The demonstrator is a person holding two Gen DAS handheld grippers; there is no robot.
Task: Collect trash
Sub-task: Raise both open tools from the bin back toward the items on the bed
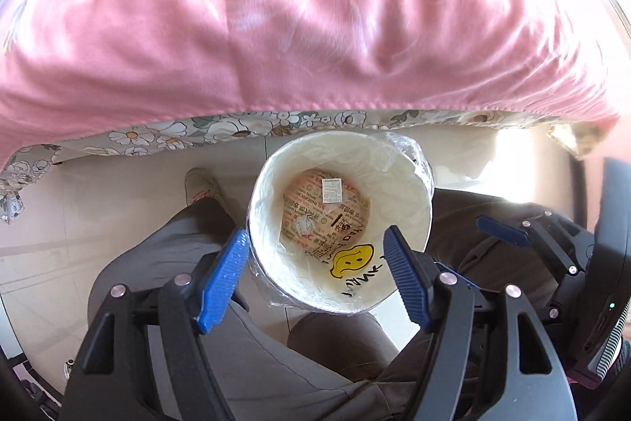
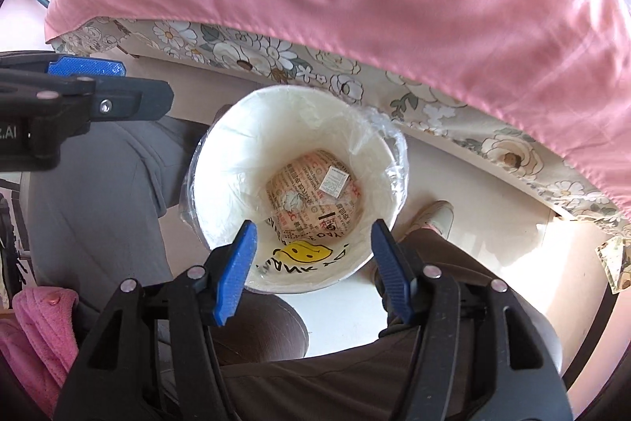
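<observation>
The printed paper wrapper (image 1: 325, 214) lies crumpled at the bottom of the white bin (image 1: 410, 184), which stands on the floor beside the bed with its pink cover (image 1: 315, 26). A clear liner wraps the bin's rim; a yellow smiley marks its inner wall. Both the left claw (image 1: 315, 273) and right claw (image 2: 313, 265) hang above it, jaws apart, empty. A clean lift straight up looks best, avoiding the liner.
</observation>
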